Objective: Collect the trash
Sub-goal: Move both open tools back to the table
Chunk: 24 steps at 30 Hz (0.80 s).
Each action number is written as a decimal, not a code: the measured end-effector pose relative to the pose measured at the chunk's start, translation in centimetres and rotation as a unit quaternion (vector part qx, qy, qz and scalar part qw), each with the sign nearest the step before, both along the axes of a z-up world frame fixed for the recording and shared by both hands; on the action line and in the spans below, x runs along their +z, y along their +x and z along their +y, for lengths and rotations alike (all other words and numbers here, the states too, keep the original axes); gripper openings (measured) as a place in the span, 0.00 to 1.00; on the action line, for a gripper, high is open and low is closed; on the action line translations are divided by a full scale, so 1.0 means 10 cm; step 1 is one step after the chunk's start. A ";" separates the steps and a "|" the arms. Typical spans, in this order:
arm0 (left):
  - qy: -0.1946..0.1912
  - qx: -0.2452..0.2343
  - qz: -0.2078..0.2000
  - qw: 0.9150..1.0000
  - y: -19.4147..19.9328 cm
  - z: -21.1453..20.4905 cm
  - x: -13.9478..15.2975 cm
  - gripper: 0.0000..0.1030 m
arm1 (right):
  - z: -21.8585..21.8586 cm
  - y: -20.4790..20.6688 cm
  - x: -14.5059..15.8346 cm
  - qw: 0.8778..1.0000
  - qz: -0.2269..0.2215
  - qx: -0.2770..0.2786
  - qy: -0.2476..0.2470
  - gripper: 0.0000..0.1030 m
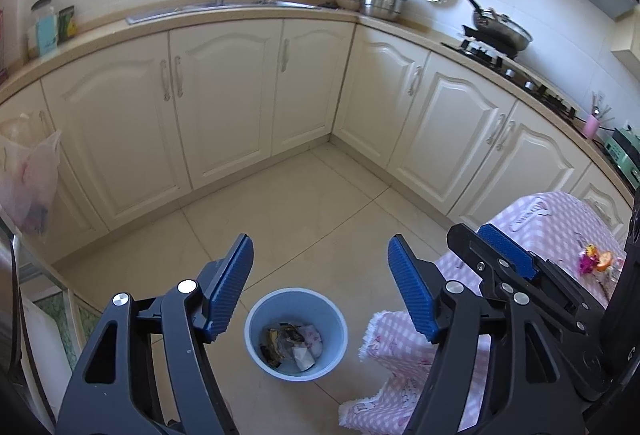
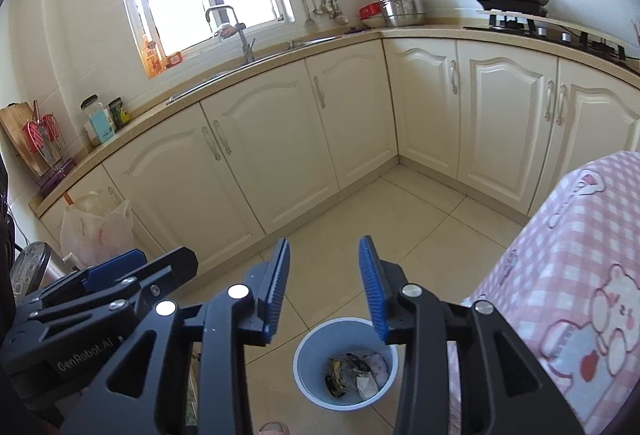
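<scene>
A blue bin (image 1: pixel 296 335) stands on the tiled floor and holds crumpled wrappers and paper (image 1: pixel 292 345). It also shows in the right wrist view (image 2: pixel 346 363) with the same trash (image 2: pixel 356 373) inside. My left gripper (image 1: pixel 320 267) is open and empty, held above the bin. My right gripper (image 2: pixel 324 271) is open and empty, also above the bin; it shows at the right of the left wrist view (image 1: pixel 504 255). More scraps (image 1: pixel 594 261) lie on the pink checked tablecloth (image 1: pixel 556 231).
Cream cabinets (image 1: pixel 224 95) run along two walls, with a sink (image 1: pixel 224 5) and a stove with a pan (image 1: pixel 500 29) on the counter. A plastic bag (image 2: pixel 98 231) hangs at the left. The clothed table (image 2: pixel 580 255) stands to the right of the bin.
</scene>
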<state>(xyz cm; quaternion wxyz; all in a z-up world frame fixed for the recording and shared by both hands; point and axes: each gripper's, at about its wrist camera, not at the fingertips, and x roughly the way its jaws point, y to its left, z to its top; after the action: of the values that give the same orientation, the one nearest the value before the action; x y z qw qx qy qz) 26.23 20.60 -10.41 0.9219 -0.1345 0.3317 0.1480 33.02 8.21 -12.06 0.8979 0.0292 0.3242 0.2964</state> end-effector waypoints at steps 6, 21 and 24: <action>0.010 -0.040 -0.030 0.999 -0.07 -0.39 0.28 0.68 | -0.47 -0.18 0.23 0.999 -0.019 -0.037 0.006 0.40; 0.023 -0.250 -0.048 0.967 -0.01 -2.32 0.46 0.70 | -2.71 -0.69 0.54 0.973 -0.047 -0.226 0.003 0.45; 0.026 -0.281 -0.035 0.959 0.01 -2.66 0.35 0.70 | -3.10 -0.76 0.46 0.965 -0.032 -0.258 0.003 0.45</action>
<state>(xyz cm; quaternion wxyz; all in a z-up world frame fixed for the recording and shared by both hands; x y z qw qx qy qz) 26.34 -6.04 -6.87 0.9405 -0.0170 0.3199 -0.1133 25.46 -22.81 -7.45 0.9539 0.1052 0.2754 0.0561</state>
